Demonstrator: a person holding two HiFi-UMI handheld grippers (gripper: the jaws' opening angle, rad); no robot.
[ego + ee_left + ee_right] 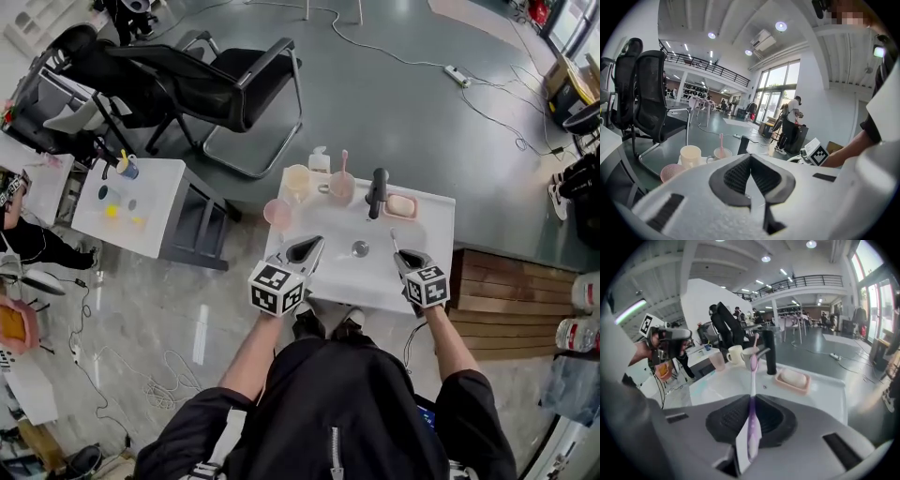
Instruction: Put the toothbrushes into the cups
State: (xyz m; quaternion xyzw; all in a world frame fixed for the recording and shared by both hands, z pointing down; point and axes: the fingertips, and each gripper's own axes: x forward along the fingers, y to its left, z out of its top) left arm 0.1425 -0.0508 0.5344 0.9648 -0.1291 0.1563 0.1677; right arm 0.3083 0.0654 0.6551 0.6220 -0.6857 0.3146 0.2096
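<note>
R gripper (753, 404) — pinching purple toothbrush (753, 369) by handle, head fwd, likely bound for cream cup (735, 354). L gripper (751, 164) — jaws pressed together, empty, standing by.

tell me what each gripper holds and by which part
The right gripper holds a purple toothbrush by its handle, with the head sticking out past the jaws. The left gripper is shut and holds nothing.

We see a glossy grey floor (403, 112) on the far side, and a black office chair (234, 75) stands on it at the far left. A small white table (155, 187) is at left, and wooden boards (511, 300) lie at right. Tall windows (778, 96) and round ceiling lamps (781, 26) give light. A railed gallery (705, 66) runs high along the far wall.
</note>
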